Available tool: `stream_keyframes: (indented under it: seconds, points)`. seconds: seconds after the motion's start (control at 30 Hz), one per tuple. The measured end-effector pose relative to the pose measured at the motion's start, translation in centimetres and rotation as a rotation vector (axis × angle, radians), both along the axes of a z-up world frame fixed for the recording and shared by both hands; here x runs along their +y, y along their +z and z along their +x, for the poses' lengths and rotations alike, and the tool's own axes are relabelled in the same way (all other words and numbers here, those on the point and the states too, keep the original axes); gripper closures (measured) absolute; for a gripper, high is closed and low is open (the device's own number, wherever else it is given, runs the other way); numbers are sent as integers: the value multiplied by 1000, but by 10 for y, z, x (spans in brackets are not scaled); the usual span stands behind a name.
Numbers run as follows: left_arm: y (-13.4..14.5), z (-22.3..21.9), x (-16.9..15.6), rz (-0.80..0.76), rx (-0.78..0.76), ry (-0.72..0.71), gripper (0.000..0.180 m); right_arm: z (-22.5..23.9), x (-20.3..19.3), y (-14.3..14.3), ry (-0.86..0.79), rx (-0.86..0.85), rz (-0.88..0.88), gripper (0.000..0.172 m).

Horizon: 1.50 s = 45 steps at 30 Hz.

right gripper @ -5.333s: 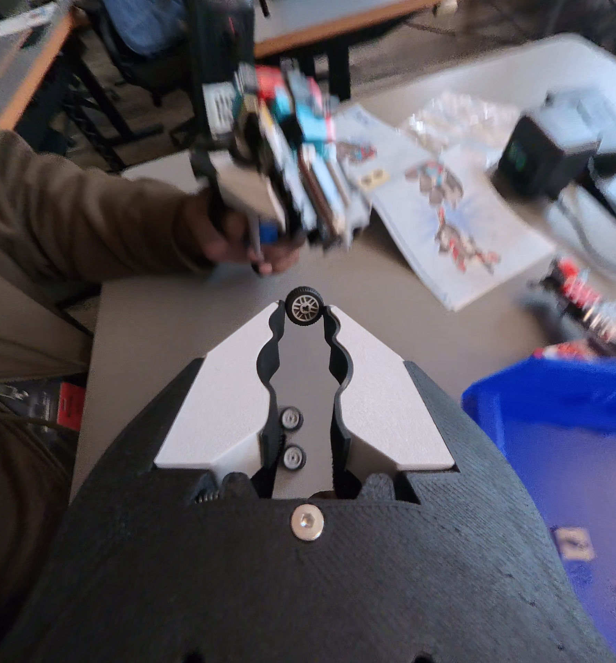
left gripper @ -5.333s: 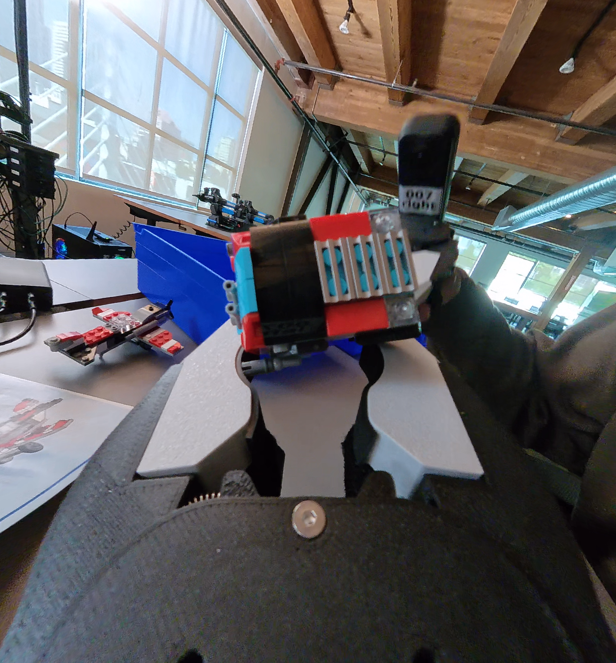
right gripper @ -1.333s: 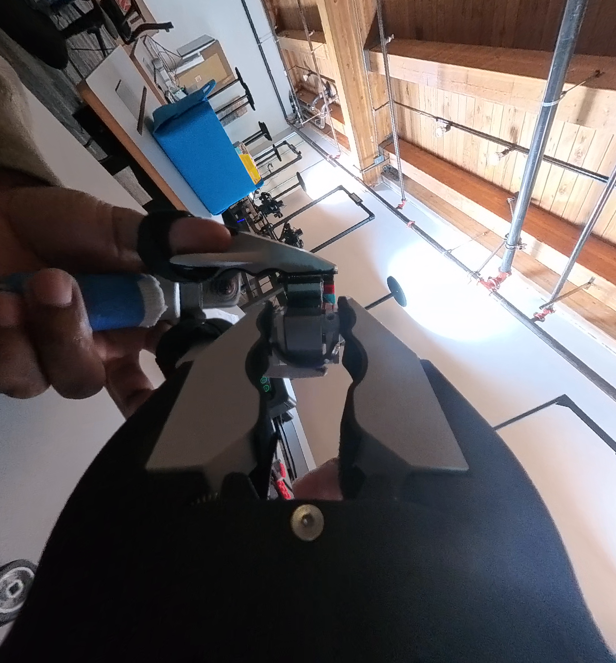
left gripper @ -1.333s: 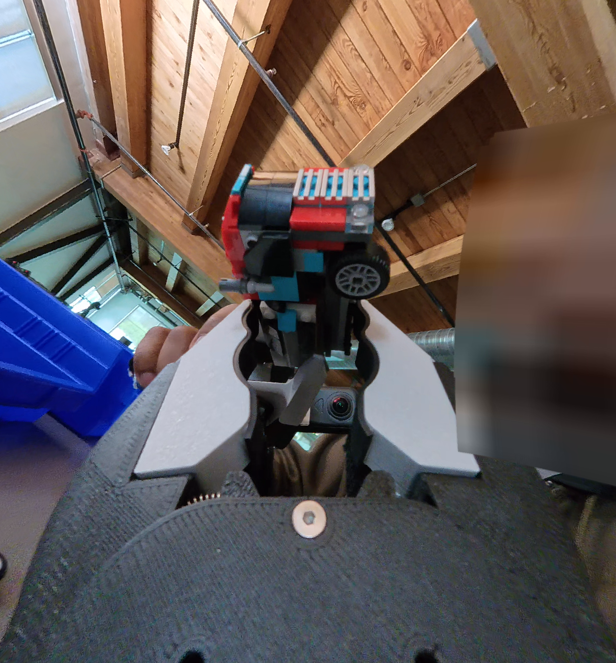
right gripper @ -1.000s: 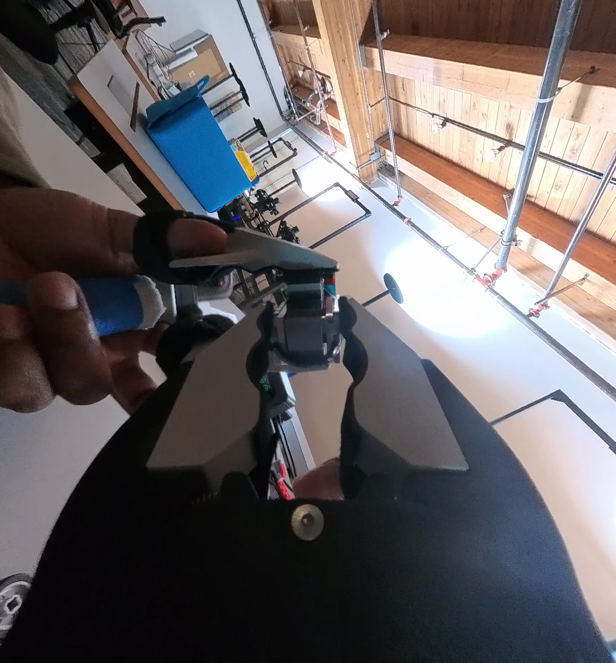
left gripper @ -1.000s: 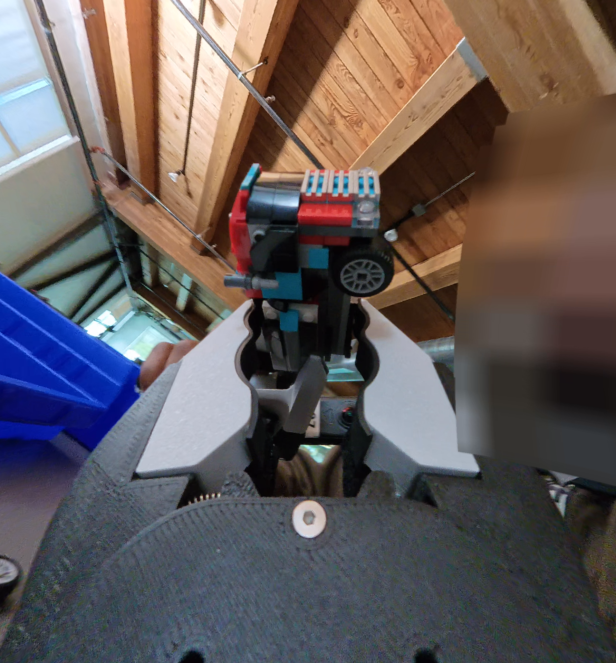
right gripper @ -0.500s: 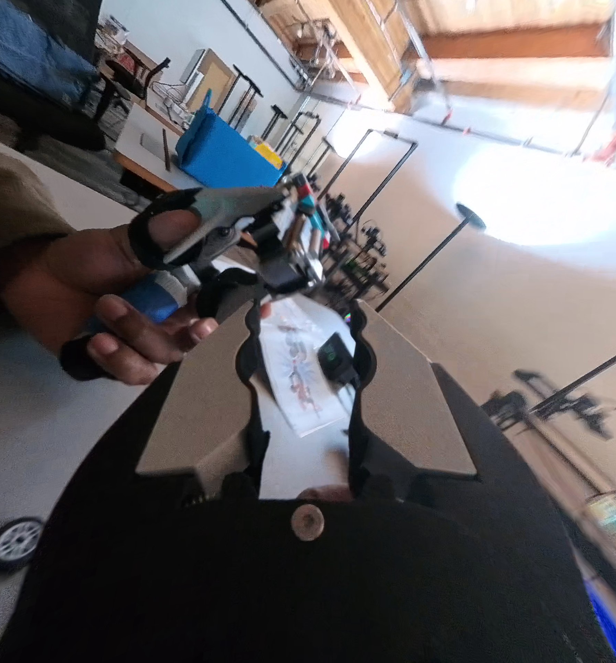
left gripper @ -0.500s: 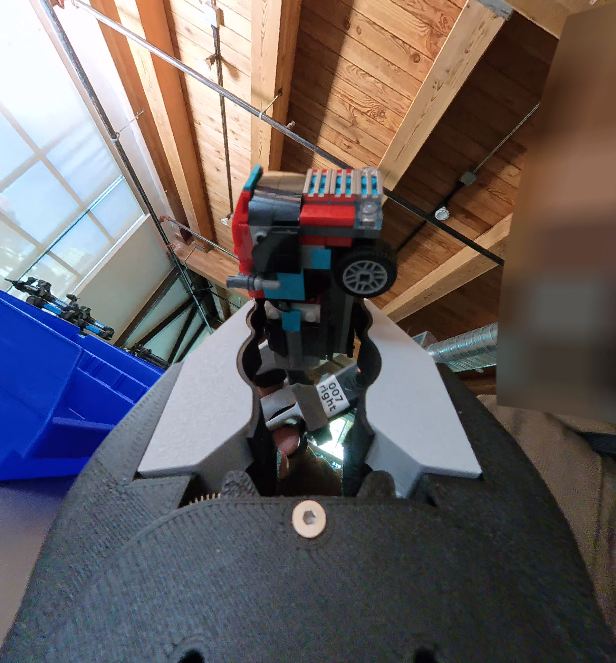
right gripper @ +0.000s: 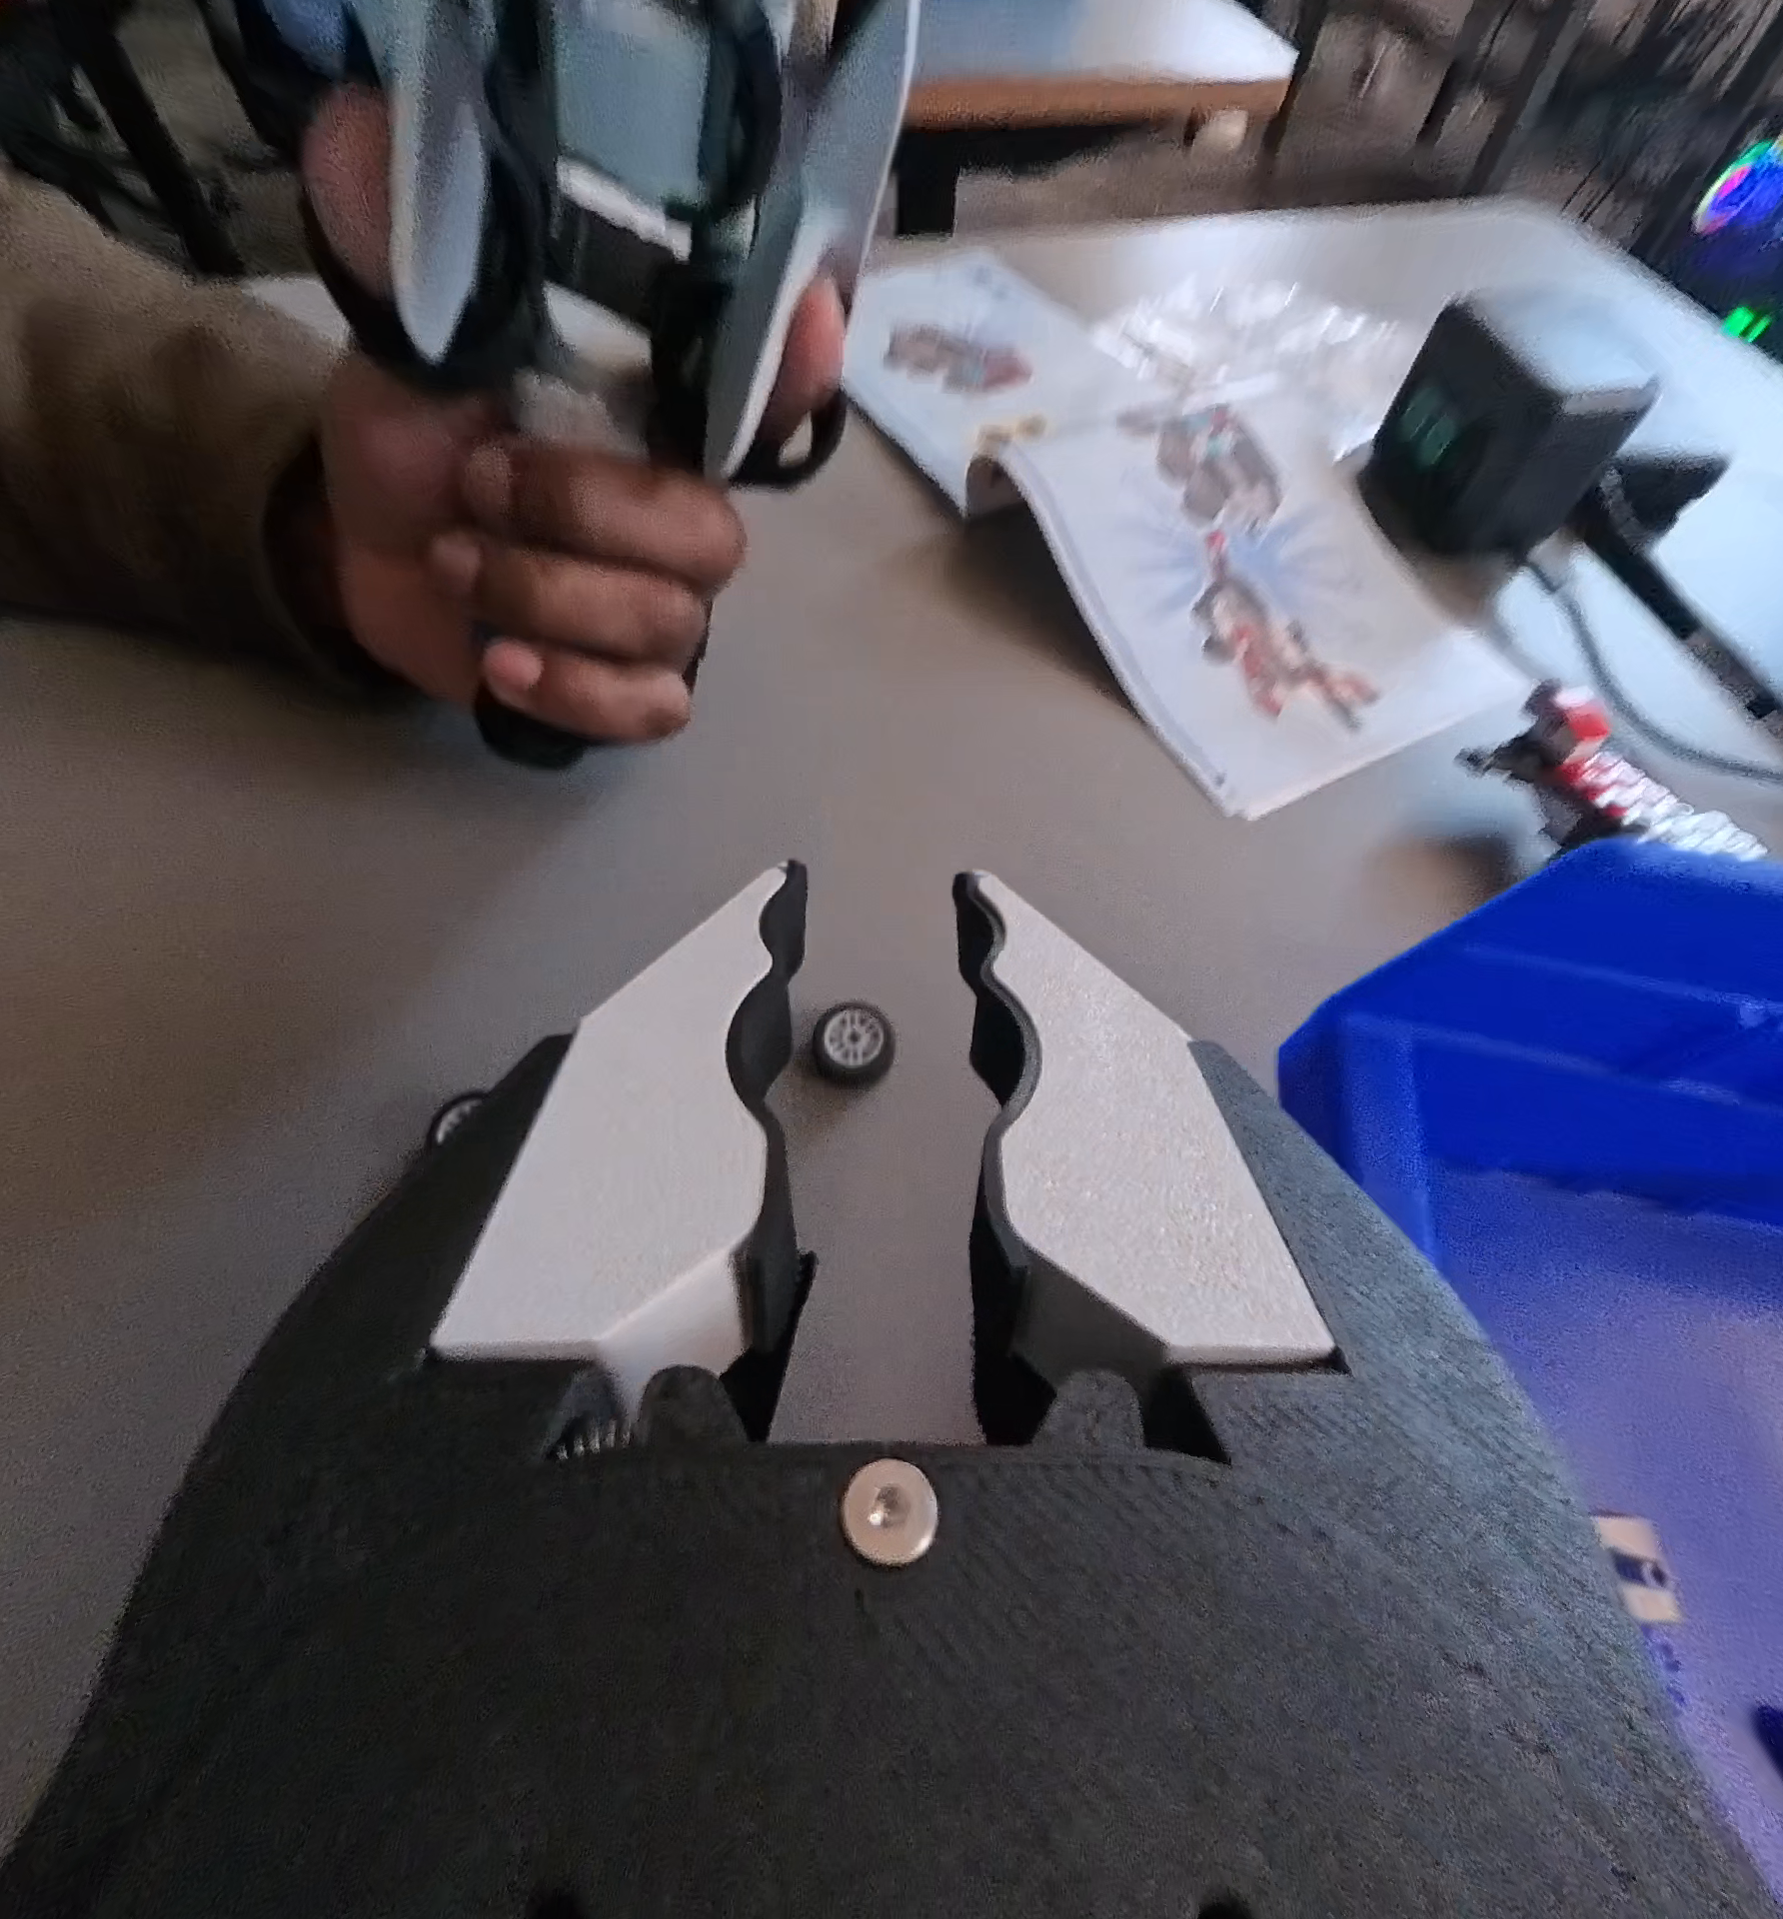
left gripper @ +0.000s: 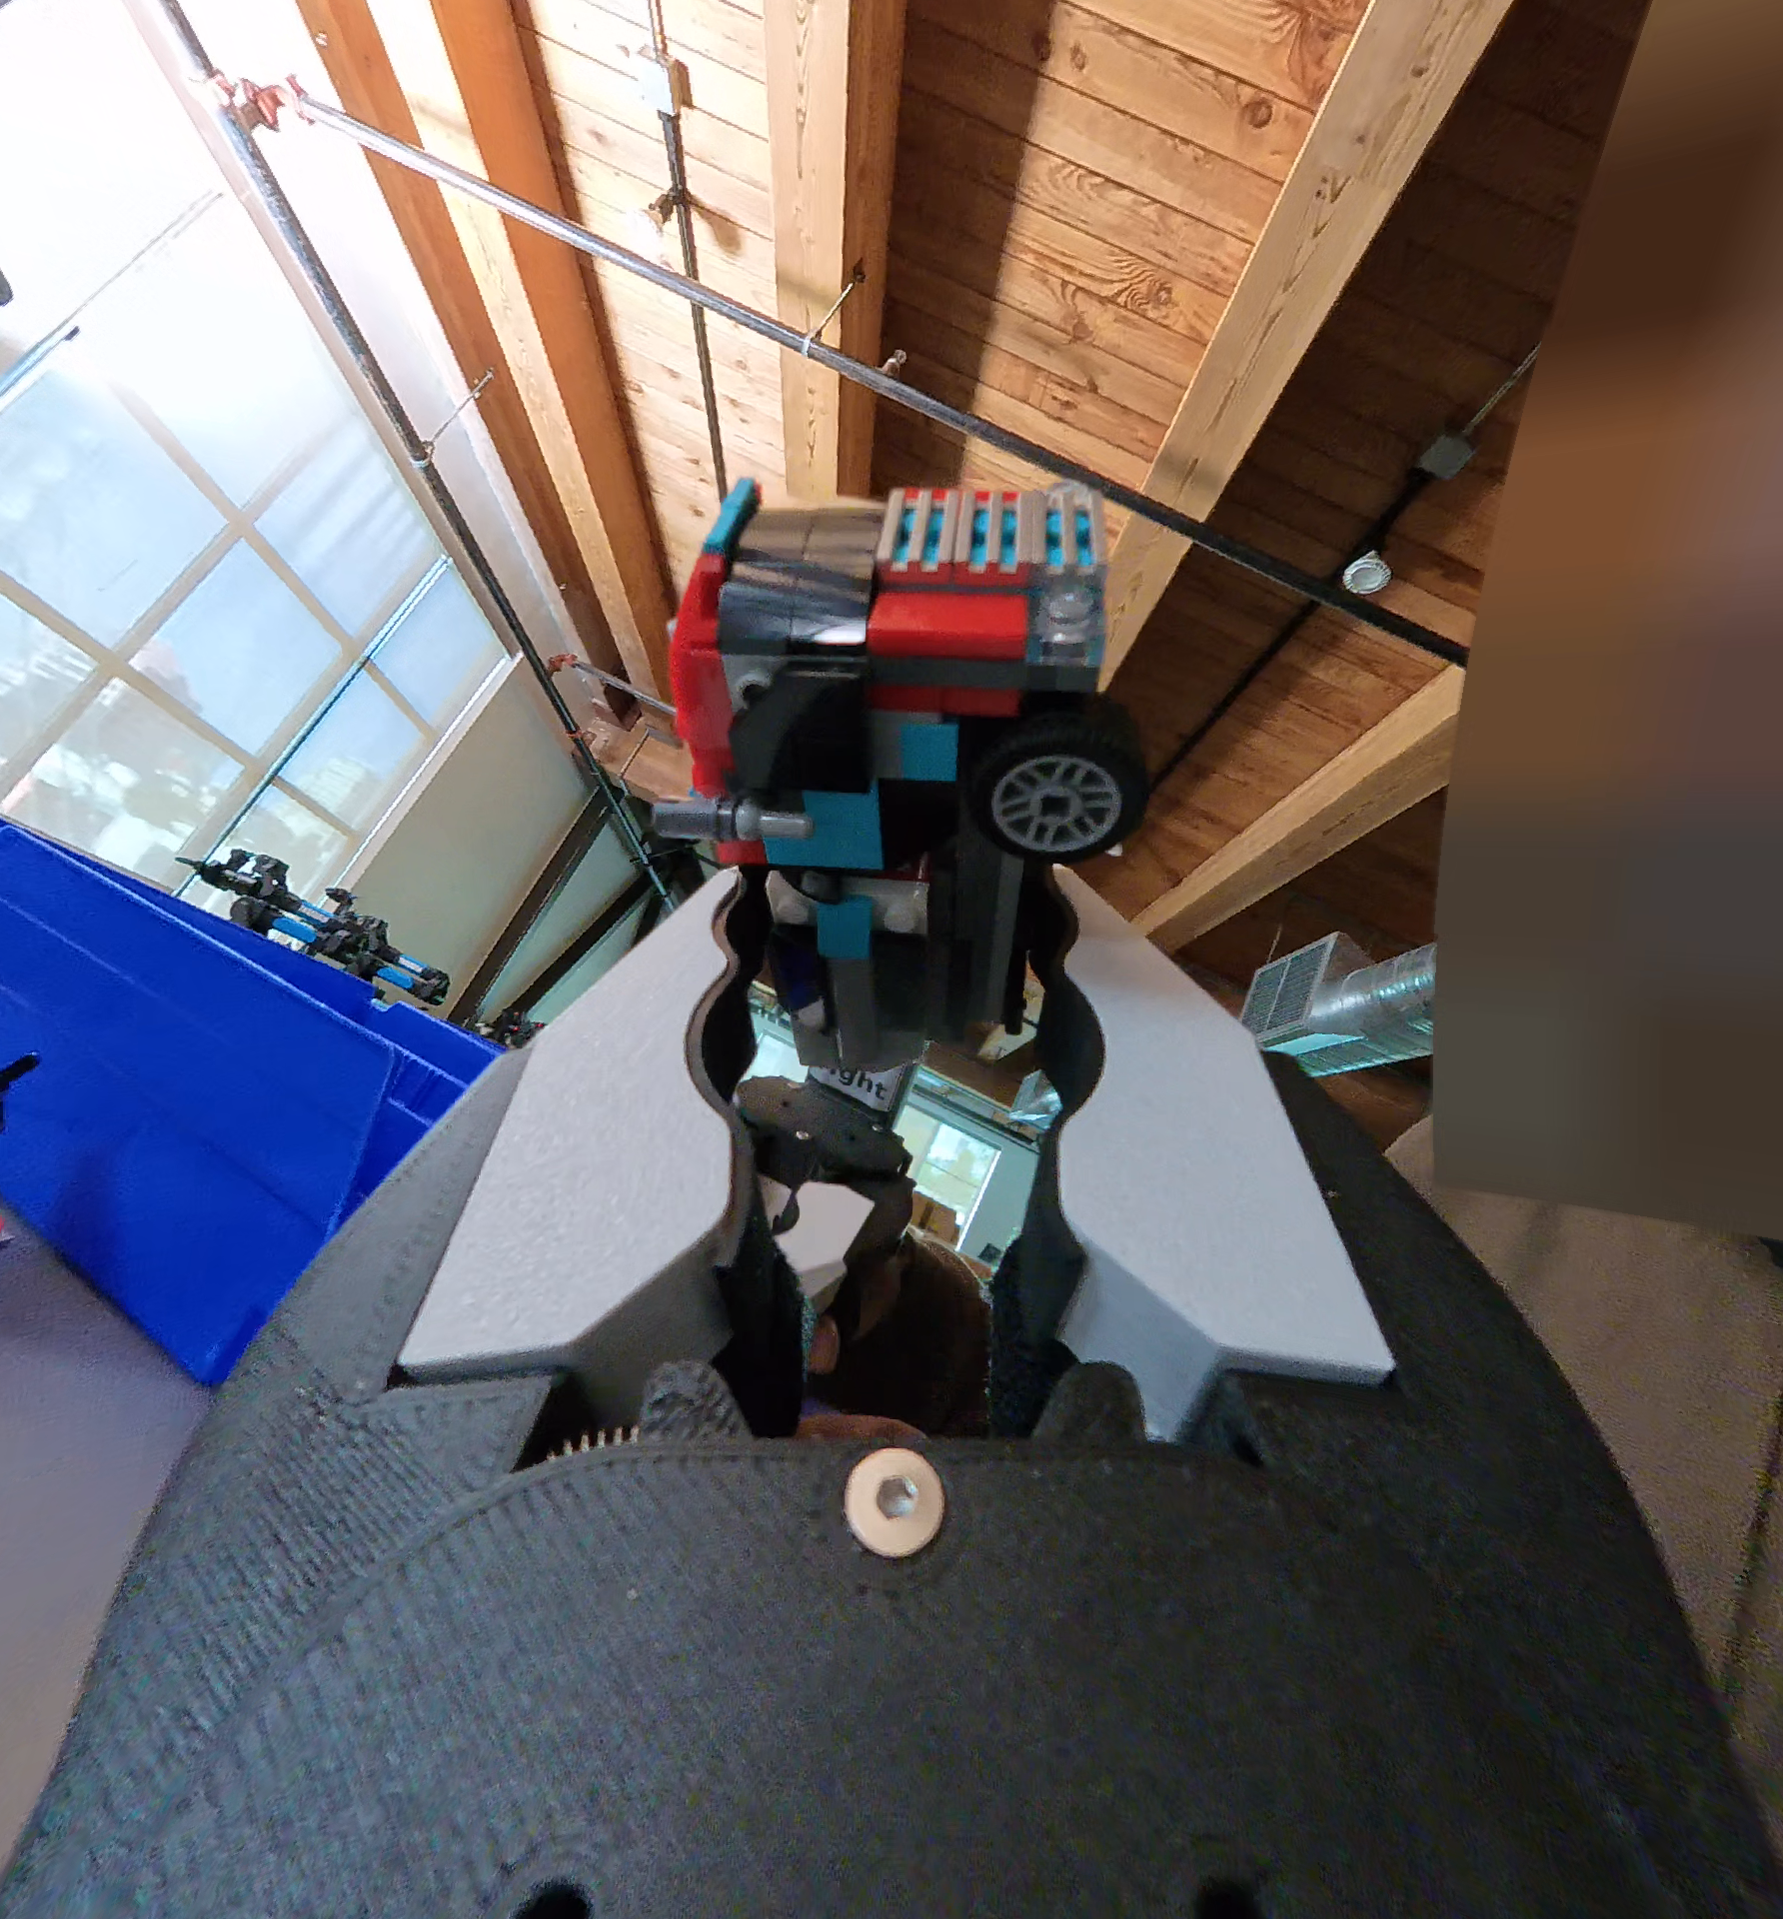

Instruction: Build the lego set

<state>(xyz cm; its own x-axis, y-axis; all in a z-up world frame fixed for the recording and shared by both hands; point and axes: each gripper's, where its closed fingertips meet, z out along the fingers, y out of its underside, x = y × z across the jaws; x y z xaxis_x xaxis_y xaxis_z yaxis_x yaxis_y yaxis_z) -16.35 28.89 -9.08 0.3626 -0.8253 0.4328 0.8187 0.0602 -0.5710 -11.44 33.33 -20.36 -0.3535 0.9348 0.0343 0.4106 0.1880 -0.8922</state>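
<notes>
Left gripper (left gripper: 893,914) points up toward wooden ceiling, clamped on lower part of brick-built toy truck (left gripper: 898,717); both pads press on its sides. Truck is red, black and teal, with one gray-spoked wheel (left gripper: 1059,794) on right side. Blue bin (left gripper: 140,1090) stands at left on table.

Right gripper (right gripper: 879,883) hangs above gray table (right gripper: 244,987), jaws partly apart, nothing between tips. Loose small wheel (right gripper: 853,1042) lies on table between fingers, touching neither pad. Open instruction booklet (right gripper: 1178,540) farther ahead; hand (right gripper: 524,582) with other gripper at upper left.
</notes>
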Motion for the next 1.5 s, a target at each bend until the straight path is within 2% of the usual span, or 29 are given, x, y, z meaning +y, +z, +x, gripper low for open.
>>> stream_keyframes:
  seconds: [0.17, 0.33, 0.57, 0.8, 0.97, 1.03, 1.1, 1.27, 1.37, 1.43, 1.5]
  points:
    - [0, 5, -1, 9, 79, 31, 127, 5, -6, -33, 38, -153, 9, 139]
    - [-2, 9, 0, 5, 115, 43, 126, 7, -5, -56, 37, -235, 35, 138]
    - [-4, 4, 4, -9, 92, 45, 127, 8, -3, -58, 41, -254, -11, 143]
    - [-1, 0, 5, 11, 90, 58, 126, 10, -3, -69, 44, -304, 54, 148]
    - [1, -5, 16, 4, 100, 114, 127, 7, 0, -61, 26, -272, 7, 149]
    - [6, -7, 27, -14, 73, 125, 127, 6, 2, -50, 14, -238, -20, 149]
    - [14, -8, 43, -14, 80, 150, 126, 4, 6, -25, -11, -176, -25, 149]
    - [50, -15, 83, 94, 25, 271, 127, 6, 20, 86, -99, 66, -44, 149]
    - [63, -17, 91, 157, -59, 330, 127, 9, 19, 149, -126, 163, -27, 149]
    - [66, -10, 92, 185, -35, 360, 126, 5, 10, 181, -116, 188, -11, 149]
    - [64, -4, 91, 204, -3, 397, 126, -6, -2, 201, -98, 175, -7, 149]
